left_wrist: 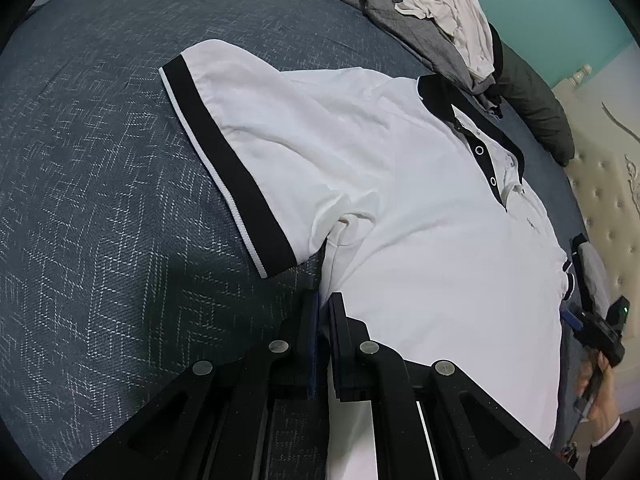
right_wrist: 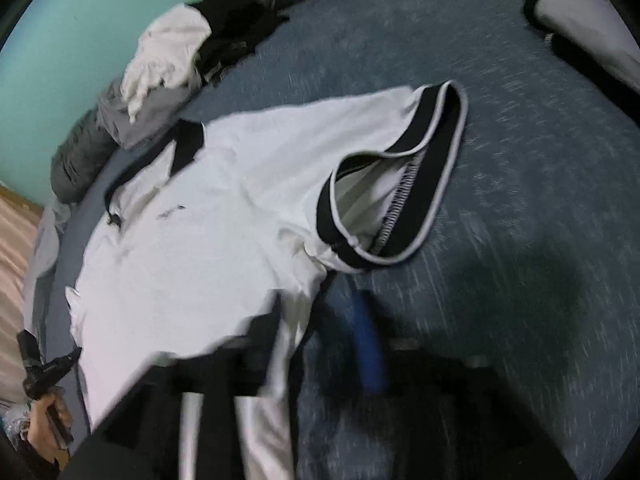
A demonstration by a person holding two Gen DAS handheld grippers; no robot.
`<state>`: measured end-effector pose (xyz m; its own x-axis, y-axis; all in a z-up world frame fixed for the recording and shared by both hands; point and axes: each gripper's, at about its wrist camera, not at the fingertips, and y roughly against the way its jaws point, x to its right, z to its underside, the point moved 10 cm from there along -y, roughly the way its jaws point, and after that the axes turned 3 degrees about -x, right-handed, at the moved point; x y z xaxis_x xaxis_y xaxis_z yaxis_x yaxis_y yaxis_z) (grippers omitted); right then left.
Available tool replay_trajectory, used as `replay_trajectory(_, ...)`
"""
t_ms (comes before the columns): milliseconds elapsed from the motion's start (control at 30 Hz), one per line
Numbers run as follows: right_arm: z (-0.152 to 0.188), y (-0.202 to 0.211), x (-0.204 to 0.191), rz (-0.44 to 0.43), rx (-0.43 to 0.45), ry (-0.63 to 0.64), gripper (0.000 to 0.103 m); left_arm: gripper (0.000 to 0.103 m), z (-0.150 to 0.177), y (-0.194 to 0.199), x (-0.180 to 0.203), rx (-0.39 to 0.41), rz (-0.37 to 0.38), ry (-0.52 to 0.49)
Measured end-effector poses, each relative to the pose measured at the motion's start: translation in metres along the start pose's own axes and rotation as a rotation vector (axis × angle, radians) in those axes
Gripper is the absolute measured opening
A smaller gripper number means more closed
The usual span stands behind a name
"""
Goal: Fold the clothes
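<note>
A white polo shirt [left_wrist: 400,220] with black collar and black sleeve bands lies face up on the blue-grey bedspread [left_wrist: 120,200]. My left gripper [left_wrist: 324,300] sits at the shirt's side edge just below the armpit, shut, with the fabric's edge pinched between its fingers. The right wrist view is blurred. In it my right gripper [right_wrist: 316,308] is at the shirt's [right_wrist: 200,240] other side under the gaping sleeve [right_wrist: 400,184]. Its jaws stand apart, the shirt's edge lies loose between the dark finger and the blue-padded finger [right_wrist: 368,344].
A heap of grey and white clothes [left_wrist: 420,8] lies at the head of the bed beside a dark pillow [left_wrist: 536,112] and a tufted headboard [left_wrist: 600,184]. Another grey and black garment [right_wrist: 584,28] lies at the far right. A hand [right_wrist: 44,420] holds the left gripper.
</note>
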<state>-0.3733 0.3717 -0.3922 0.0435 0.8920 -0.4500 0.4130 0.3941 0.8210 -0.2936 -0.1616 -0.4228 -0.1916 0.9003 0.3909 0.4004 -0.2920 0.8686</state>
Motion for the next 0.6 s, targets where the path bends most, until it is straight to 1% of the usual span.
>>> replay_trajectory(67, 0.013, 0.01, -0.006, -0.074, -0.013, -0.022, 0.051, 0.006, 0.0, 0.0, 0.0, 0.0, -0.001, 0.003)
replay_trajectory(100, 0.022, 0.011, -0.01, -0.083, -0.035, -0.009, 0.051, 0.006, 0.0, 0.0, 0.0, 0.0, 0.001, 0.006)
replay_trajectory(167, 0.04, 0.008, -0.016, -0.092, -0.083, 0.037, 0.044, 0.006, 0.0, 0.0, -0.001, 0.002, 0.003, 0.015)
replay_trajectory(200, 0.047, 0.005, -0.019, -0.096, -0.103, 0.053, 0.035, 0.006, 0.001, 0.001, -0.002, 0.003, 0.003, 0.017)
replay_trajectory(267, 0.058, 0.0, -0.019, -0.099, -0.132, 0.059, 0.023, 0.006, 0.001, 0.001, -0.002, 0.001, 0.004, 0.019)
replay_trajectory(300, 0.063, -0.003, -0.018, -0.106, -0.144, 0.046, 0.012, 0.006, 0.001, 0.001, -0.002, -0.001, 0.003, 0.02)
replay_trajectory(333, 0.065, -0.003, -0.015, -0.113, -0.142, 0.03, 0.005, 0.006, 0.001, 0.001, -0.002, -0.002, 0.002, 0.02)
replay_trajectory(400, 0.064, 0.003, -0.009, -0.128, -0.115, -0.006, 0.002, 0.006, 0.002, 0.001, -0.001, -0.005, -0.005, 0.013)
replay_trajectory(467, 0.059, 0.013, -0.004, -0.146, -0.068, -0.034, 0.002, 0.006, 0.002, 0.001, -0.001, -0.007, -0.007, 0.01)
replay_trajectory(533, 0.055, 0.021, -0.001, -0.143, -0.034, -0.041, 0.002, 0.006, 0.001, 0.001, -0.001, -0.008, -0.007, 0.01)
replay_trajectory(600, 0.055, 0.02, 0.001, -0.128, -0.036, -0.036, 0.002, 0.006, 0.001, 0.0, -0.002, -0.009, -0.008, 0.011)
